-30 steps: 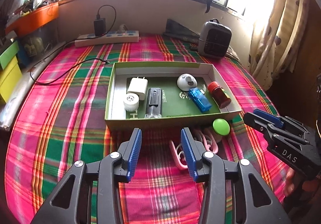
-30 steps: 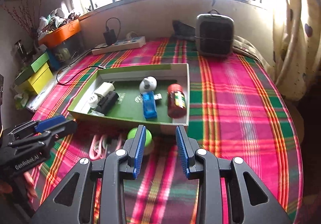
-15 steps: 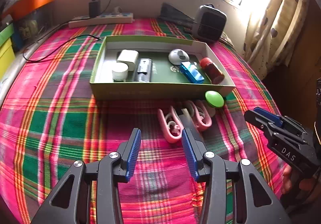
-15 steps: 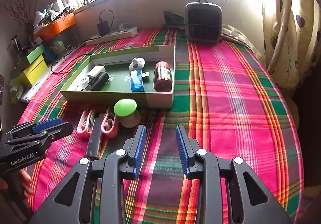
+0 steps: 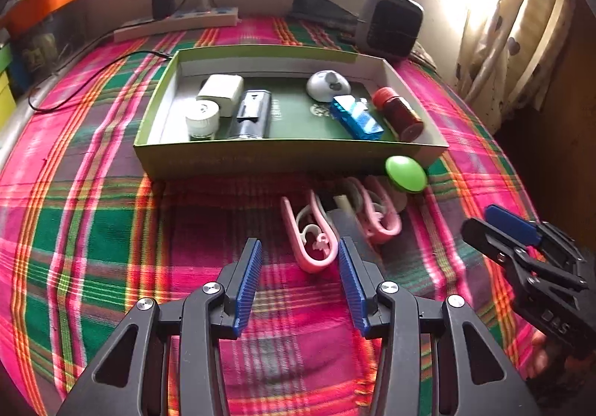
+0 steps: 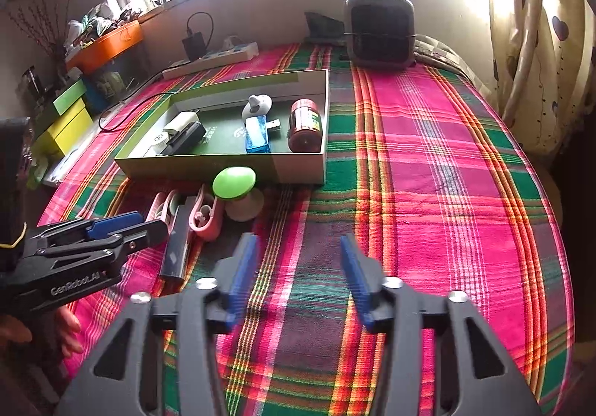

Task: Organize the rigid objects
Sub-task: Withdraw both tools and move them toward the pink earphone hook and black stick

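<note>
Left gripper [image 5: 298, 267]: I see its jaws spread wide with nothing between them, hovering above the plaid cloth [image 5: 93, 229], just short of the pink clips.
Right gripper [image 6: 298, 267]: jaws spread, nothing held, over bare cloth on the right half of the table; in the left wrist view it sits at the far right edge [image 5: 499, 226].
Green box [image 5: 260, 151]: shallow open tray, mid-table, long side facing me.
Box contents, left end: white charger block [image 5: 221, 90], white round cap [image 5: 201, 114] just in front of it, dark rectangular device [image 5: 251, 114] lying beside both.
Box contents, right end: grey-white rounded piece [image 5: 327, 84], blue USB stick [image 5: 355, 118] lying at a slant, red-capped bottle [image 5: 400, 112] on its side along the right wall.
Green mushroom-shaped object [image 6: 234, 183]: outside the box, standing on the cloth against the front wall near the right corner; green dome over a pale base.
Pink clips [image 5: 311, 237]: on the cloth in front of the box, left of the green dome, two or three lying side by side.
Dark flat bar [image 6: 178, 241]: lies lengthwise among the clips; I cannot tell what it is.
Background: power strip [image 5: 178, 21] with a black adapter plugged in along the far wall, small grey heater [image 6: 380, 30] at the far edge.
</note>
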Motion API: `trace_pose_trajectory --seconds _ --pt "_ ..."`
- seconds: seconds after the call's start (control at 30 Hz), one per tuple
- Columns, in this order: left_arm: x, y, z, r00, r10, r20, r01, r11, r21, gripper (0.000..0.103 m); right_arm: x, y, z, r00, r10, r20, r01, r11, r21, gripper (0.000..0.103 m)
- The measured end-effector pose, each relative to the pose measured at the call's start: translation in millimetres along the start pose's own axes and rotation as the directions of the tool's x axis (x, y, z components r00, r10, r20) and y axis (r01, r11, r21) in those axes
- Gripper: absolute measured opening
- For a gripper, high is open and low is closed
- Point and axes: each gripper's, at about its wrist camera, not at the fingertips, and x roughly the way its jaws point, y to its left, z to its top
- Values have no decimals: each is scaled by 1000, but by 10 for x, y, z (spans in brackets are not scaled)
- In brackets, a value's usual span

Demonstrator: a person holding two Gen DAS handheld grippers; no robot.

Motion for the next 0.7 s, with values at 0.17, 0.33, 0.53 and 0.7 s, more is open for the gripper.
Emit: trace_pose_trajectory --seconds 0.17,0.33,0.53,0.7 --pt "6 66 28 1000 0 4 0 1000 -2 42 31 95 2 1000 13 -9 -13 1000 -19 49" --pt "47 61 85 1000 7 4 -7 1000 12 42 66 175 -3 1000 15 -20 -16 999 -34 50" --pt "91 48 145 1000 23 9 -23 999 24 42 58 222 -7 1000 11 -25 -12 999 -51 49" --pt "94 37 146 999 32 15 -32 999 34 42 63 230 -6 1000 4 -30 -5 999 -49 49"
